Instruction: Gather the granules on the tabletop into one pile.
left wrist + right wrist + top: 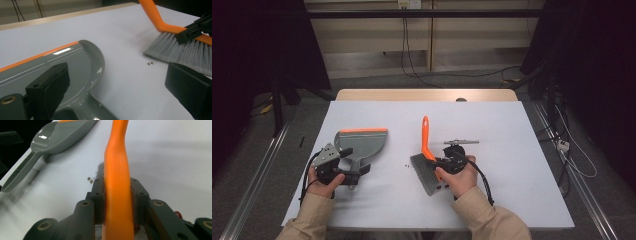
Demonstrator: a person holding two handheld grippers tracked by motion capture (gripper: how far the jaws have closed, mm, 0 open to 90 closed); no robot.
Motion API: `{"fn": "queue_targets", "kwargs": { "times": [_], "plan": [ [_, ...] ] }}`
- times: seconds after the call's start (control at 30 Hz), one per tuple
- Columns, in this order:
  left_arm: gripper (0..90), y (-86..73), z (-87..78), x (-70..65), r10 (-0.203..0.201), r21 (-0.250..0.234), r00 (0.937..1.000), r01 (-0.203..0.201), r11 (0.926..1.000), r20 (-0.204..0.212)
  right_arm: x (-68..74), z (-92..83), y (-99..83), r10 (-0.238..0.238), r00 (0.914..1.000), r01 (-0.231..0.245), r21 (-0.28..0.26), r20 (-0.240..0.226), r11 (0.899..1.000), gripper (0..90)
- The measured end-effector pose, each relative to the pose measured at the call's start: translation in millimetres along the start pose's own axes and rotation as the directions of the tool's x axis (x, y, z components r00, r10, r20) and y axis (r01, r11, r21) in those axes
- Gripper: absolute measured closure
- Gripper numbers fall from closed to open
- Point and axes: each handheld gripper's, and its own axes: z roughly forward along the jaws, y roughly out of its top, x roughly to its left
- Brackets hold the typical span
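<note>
Sweeping too fast, we risk scattering the 2 crumbs [406, 163] past the dustpan [362, 143]. Right tool [117, 192] clamps the brush [428, 155]; left tool [346, 165] straddles the dustpan handle, grip unclear.

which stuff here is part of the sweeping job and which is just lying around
In use: brush gripped by the right gripper; grey dustpan at the left gripper; two small crumbs on the table.
Lying about: cables on the floor; wall socket.
</note>
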Motion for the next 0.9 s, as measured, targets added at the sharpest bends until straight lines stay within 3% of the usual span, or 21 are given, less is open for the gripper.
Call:
{"fn": "queue_targets", "kwargs": {
  "times": [0.23, 0.43, 0.7, 0.8, 0.9],
  "plan": [
    [5.6, 0.3, 0.1, 0.3, -0.004, -0.004, 1.0, 0.004, 1.0, -0.002, -3.0, -6.2, 5.2, 0.017, 0.9996, -0.018, -0.031, -0.021, 0.999, 70.7],
    [5.6, 0.5, 0.2, 1.5, -0.007, -0.006, 1.0, 0.007, 1.0, -0.003, 12.0, -2.1, 16.4, 0.005, 0.9981, -0.008, -0.048, -0.061, 0.999, 70.9],
    [5.6, 0.7, -1.2, 2.6, -0.013, -0.011, 0.9999, 0.013, 0.9998, -0.002, 44.8, 33.8, 25.0, -0.017, 0.9947, 0.019, 0.022, -0.101, 1.0, 70.9],
    [5.6, 0.6, -1.5, 3.0, -0.014, -0.014, 0.9999, 0.014, 0.9998, -0.001, 47.2, 46.8, 24.1, -0.018, 0.9969, 0.022, 0.046, -0.076, 0.999, 70.9],
    [5.6, 1.0, -1.6, 2.7, -0.01, -0.016, 1.0, 0.01, 0.9998, -0.001, 41.6, 46.7, 26.3, -0.009, 0.9981, 0.013, 0.07, -0.06, 0.997, 70.6]
  ]
}}
